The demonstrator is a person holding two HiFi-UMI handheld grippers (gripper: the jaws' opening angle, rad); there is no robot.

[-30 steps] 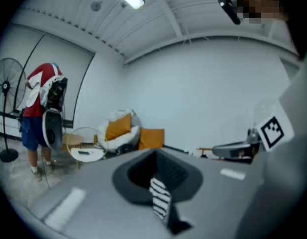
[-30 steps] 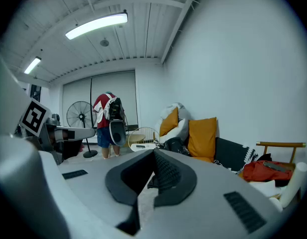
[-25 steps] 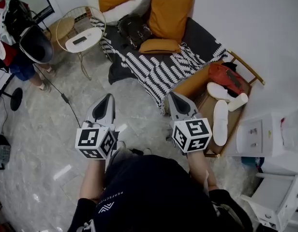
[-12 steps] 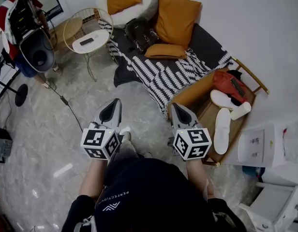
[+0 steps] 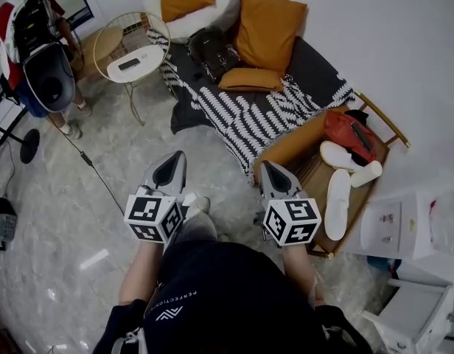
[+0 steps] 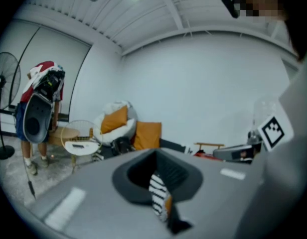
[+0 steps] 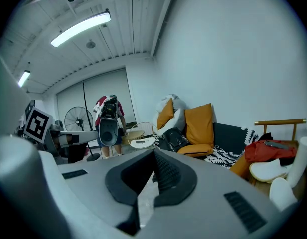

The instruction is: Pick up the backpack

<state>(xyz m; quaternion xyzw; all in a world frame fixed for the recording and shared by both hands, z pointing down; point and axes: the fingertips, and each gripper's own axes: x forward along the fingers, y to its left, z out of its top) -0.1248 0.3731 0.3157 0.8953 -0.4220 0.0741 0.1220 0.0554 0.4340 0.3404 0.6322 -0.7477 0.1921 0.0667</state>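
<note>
A room with a pale marbled floor [image 5: 72,198] and plain white walls is seen from above. A low dark sofa [image 5: 319,63] is set against the far wall, and a black-and-white zigzag blanket [image 5: 242,113] is spread over its front edge and down to the floor. A large square orange cushion [image 5: 270,22] is propped at the sofa's back edge, and a flat orange cushion [image 5: 249,78] is laid just in front of it.

The black backpack [image 5: 210,50] is found towards the sofa's left end, just beside both cushions and well apart from both grippers. A round white side table on a thin wire frame [image 5: 142,56] is placed on the floor off the sofa's left end. At the sofa's right end a wooden-framed seat [image 5: 374,109] is seen, with a red bag [image 5: 345,127] lying on it.

The left gripper [image 5: 175,156] and the right gripper [image 5: 267,167] are held side by side above the bare floor in front of the sofa, both pointed towards it. The jaws of each are pressed together, and nothing is held between them.
</note>
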